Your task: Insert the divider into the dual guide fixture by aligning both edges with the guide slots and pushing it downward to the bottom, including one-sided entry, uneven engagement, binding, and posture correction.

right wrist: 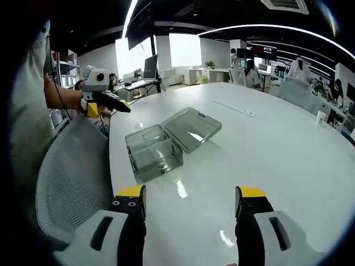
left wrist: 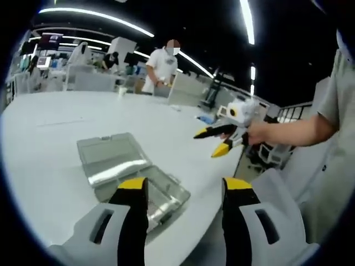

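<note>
Saw one clear plastic box (right wrist: 154, 149) with open lid (right wrist: 191, 128) on one white table (right wrist: 288, 160). Held two yellow-tipped grippers, left gripper (left wrist: 183, 191) and right gripper (right wrist: 191, 199), both wide apart, gripping nothing.

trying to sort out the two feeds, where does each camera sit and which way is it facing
Left gripper view: rides the left tool, looking over the open clear box on the white table; the right tool and the person's forearm show.
Right gripper view: rides the right tool, facing the box from the other side; the left tool shows.
Shared: box, table, both tools.
</note>
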Action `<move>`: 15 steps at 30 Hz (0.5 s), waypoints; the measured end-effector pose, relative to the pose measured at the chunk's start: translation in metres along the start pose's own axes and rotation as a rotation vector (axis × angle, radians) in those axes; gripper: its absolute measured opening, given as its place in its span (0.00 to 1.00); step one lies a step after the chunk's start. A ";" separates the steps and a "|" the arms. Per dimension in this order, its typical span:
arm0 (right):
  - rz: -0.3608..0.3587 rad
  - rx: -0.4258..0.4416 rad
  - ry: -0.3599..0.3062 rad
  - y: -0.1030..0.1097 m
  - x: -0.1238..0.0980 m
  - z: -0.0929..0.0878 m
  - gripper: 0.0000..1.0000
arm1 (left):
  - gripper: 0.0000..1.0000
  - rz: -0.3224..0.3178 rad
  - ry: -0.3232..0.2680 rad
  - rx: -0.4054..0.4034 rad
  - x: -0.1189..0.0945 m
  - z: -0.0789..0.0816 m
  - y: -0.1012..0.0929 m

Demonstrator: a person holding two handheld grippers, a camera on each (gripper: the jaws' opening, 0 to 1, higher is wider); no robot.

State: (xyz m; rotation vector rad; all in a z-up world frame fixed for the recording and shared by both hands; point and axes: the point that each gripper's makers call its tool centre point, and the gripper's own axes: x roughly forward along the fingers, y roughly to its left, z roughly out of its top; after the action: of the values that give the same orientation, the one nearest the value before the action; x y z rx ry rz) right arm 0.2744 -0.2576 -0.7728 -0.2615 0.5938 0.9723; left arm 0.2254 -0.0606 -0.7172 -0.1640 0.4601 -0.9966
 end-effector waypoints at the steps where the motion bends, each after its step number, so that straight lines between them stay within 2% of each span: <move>1: 0.003 -0.002 0.012 -0.003 0.001 -0.004 0.61 | 0.52 -0.001 0.002 0.005 0.000 0.000 0.000; 7: 0.014 -0.028 0.093 -0.016 0.002 -0.025 0.60 | 0.53 -0.005 0.009 0.033 0.004 0.001 0.000; 15: 0.029 -0.042 0.141 -0.026 0.004 -0.039 0.58 | 0.57 -0.024 0.021 0.119 0.008 -0.001 -0.005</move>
State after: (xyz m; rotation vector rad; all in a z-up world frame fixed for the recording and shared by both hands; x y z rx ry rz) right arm 0.2842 -0.2869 -0.8080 -0.3621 0.7085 1.0007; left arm 0.2246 -0.0695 -0.7189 -0.0524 0.4172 -1.0473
